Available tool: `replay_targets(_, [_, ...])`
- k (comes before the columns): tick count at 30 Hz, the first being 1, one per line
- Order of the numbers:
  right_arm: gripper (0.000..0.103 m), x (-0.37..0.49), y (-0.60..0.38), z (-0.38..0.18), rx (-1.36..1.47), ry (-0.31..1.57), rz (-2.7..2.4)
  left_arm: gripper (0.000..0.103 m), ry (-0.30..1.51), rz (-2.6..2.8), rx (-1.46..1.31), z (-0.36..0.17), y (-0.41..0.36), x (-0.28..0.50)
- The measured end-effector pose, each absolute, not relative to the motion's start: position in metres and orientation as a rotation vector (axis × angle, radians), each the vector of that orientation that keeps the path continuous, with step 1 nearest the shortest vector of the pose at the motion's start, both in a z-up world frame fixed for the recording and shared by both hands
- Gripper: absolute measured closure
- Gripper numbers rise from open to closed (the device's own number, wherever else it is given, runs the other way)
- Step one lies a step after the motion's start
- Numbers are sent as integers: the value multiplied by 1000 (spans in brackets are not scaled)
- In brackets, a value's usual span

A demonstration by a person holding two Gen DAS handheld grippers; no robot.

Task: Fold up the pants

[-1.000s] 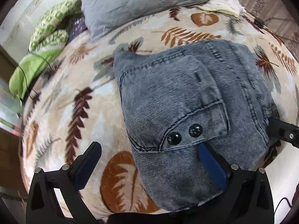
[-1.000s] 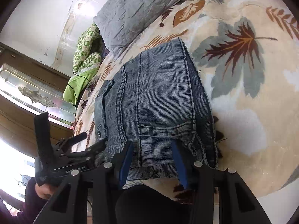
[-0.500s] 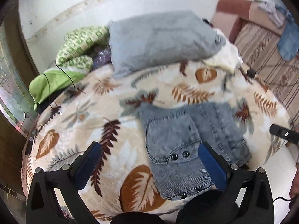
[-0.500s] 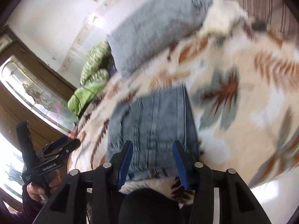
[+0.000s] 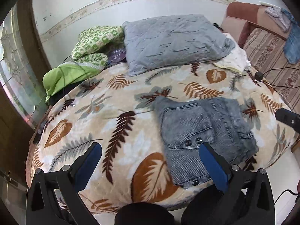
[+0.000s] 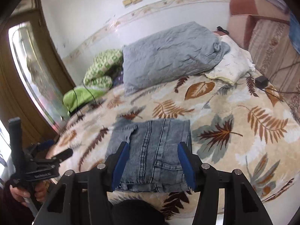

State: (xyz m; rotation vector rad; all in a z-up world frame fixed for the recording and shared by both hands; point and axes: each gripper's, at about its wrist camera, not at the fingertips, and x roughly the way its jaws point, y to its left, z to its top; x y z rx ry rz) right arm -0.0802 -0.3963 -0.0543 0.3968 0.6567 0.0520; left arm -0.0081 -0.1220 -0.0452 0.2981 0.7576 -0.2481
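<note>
Folded denim pants [image 5: 204, 131] lying flat on the bed's leaf-print blanket [image 5: 116, 112], near the front edge and right of the middle in the left wrist view. Squared into a compact packet, a flap pocket with two dark snaps [image 5: 193, 141] facing up, more snaps along the near hem. Seen from the right wrist view as a neat rectangle with seams running away from the camera, pants [image 6: 155, 150].

Left tool [image 5: 150, 157] raised above the bed, blue pads spread wide, nothing between them; right-hand pad overlapping the pants only by line of sight, not touching the cloth. Same tool visible at the left edge of the right wrist view, left tool [image 6: 56, 150], gripped by a hand [image 6: 24, 193] in a dark sleeve.

Right tool [image 6: 153, 159] held clear above the pants, jaws about half apart and opening, empty; denim showing between the pads only as background below. Black tip of it poking in at the right edge of the left wrist view.

Behind the pants, well apart: a grey quilted pillow [image 5: 174, 41] at the head of the bed, a cream pillow [image 5: 234, 60] tucked beside it, a green-and-white patterned blanket [image 5: 95, 41] and a lime-green cloth [image 5: 65, 76] bundled at the far left. A black charger with cable [image 5: 259, 76] resting at the right edge, beside a striped sofa [image 5: 270, 48] with blue cloth draped on it.
</note>
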Motion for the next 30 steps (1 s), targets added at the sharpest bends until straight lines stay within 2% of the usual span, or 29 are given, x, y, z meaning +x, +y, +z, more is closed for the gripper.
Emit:
replay_targets(14, [45, -69, -352, -53, 342, 657, 128, 0, 671, -183, 275, -27, -100, -12])
replay_targets(30, [45, -65, -345, -60, 342, 669, 139, 0, 692, -180, 260, -28, -99, -11])
